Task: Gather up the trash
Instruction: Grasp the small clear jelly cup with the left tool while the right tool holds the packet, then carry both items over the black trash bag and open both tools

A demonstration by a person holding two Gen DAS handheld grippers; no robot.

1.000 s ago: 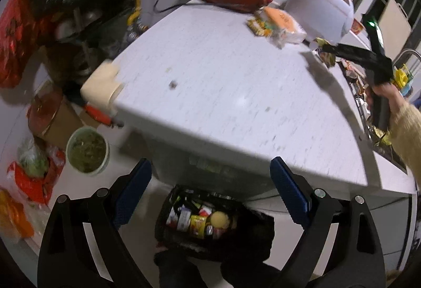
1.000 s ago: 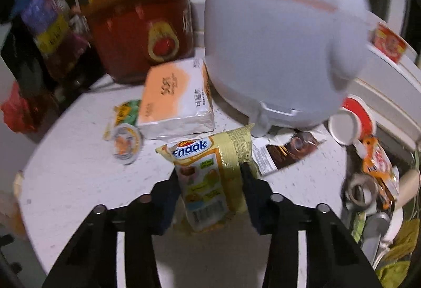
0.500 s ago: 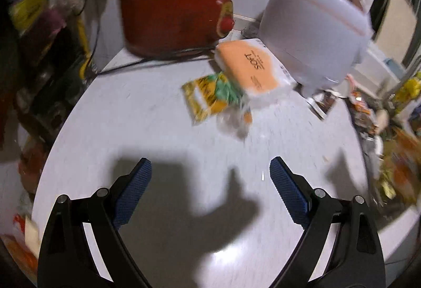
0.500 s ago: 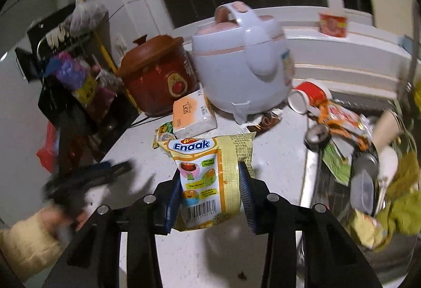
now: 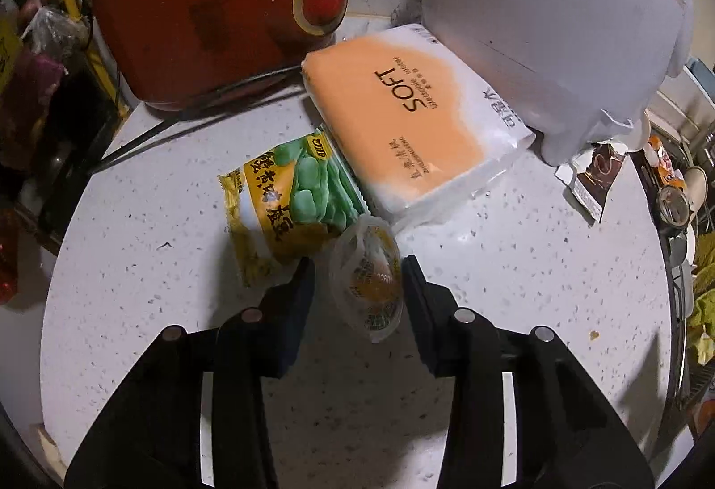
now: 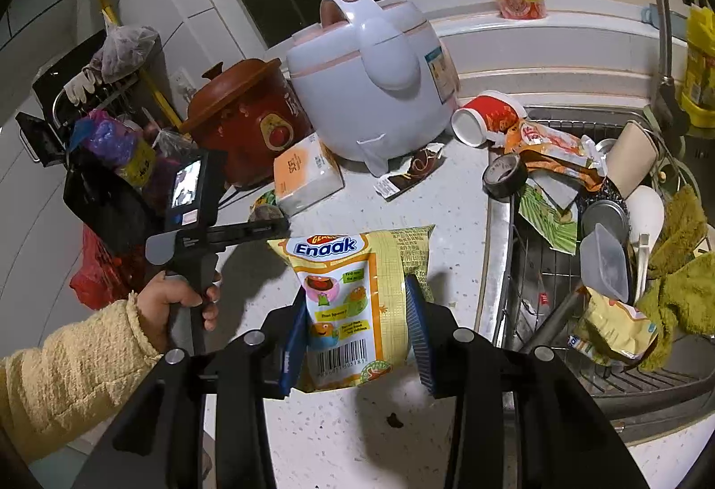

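Swung in from the bin, the left gripper point(image 5: 357, 279) is closing around the jelly cup point(image 5: 367, 283) at frame centre, which may squirt free, while the right gripper point(image 6: 357, 328) clamps the Enaak packet point(image 6: 353, 301).

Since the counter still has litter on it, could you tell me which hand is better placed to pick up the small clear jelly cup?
Left. The left tool already straddles the jelly cup, jaws closing around it. The right tool is shut on the Enaak snack packet.

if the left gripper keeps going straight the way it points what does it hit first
Most likely the small clear jelly cup, already lying between the closing jaws of the left gripper. Past it sit the green bean snack packet and the orange tissue pack.
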